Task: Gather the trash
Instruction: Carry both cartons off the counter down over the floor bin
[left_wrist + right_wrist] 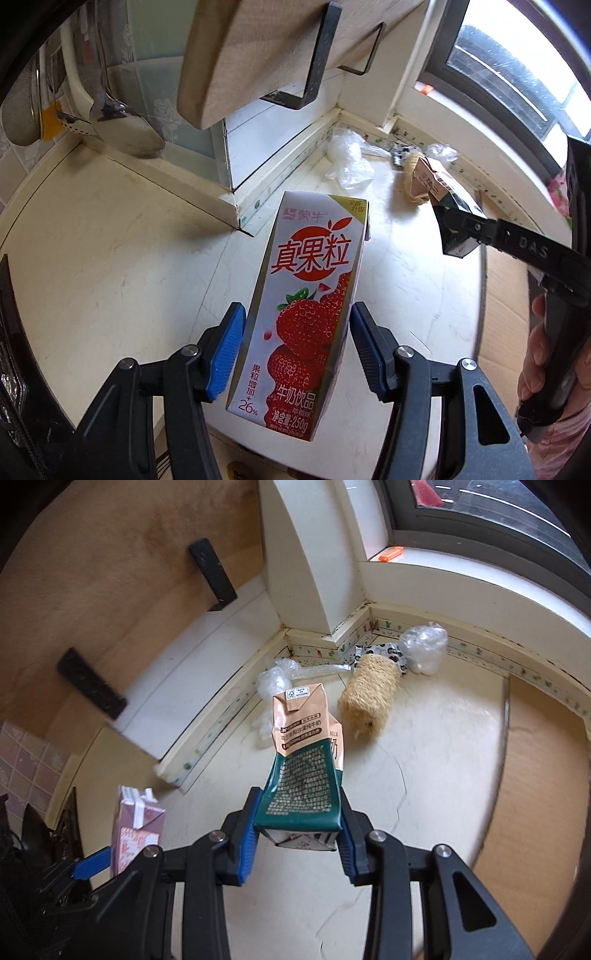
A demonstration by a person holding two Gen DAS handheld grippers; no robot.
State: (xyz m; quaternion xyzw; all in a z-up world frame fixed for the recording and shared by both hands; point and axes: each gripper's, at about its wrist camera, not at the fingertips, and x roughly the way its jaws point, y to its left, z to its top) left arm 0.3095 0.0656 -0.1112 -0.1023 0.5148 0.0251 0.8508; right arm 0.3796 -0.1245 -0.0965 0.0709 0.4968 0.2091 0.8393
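1. Two drink cartons are in hand, one per tool. Nearest the left wrist camera, the left tool (297, 350) is clamped on a strawberry milk carton (304, 306): a tall, glossy white box printed with red strawberries, its sides pressed by ribbed blue pads (227, 354), held clear above the surface (110, 240).
2. Nearest the right wrist camera, the right tool (297, 834) is clamped on a crumpled green-and-tan milk carton (304, 760), its top creased and bent, also lifted off the pale, cracked stone surface.
3. Two clear plastic bags lie by the back wall: one crinkled bag (275, 681) on the left, one knotted bag (424, 646) holding something white on the right.
4. One rough, fibrous loofah roll (369, 694), cylindrical and straw-coloured, lies between the bags, touching a black-and-white patterned wrapper (384, 651).
5. One wooden cutting board (280, 48) hangs in two black metal brackets (321, 59) on the wall.
6. Only the left view shows the shiny metal ladle (125, 125) hanging at left and the person's hand (543, 362) on the right tool's handle.
7. Only the right view shows the small orange object (391, 554) on the window sill clearly.
8. Flattened brown cardboard (535, 782) covers the surface's right side.
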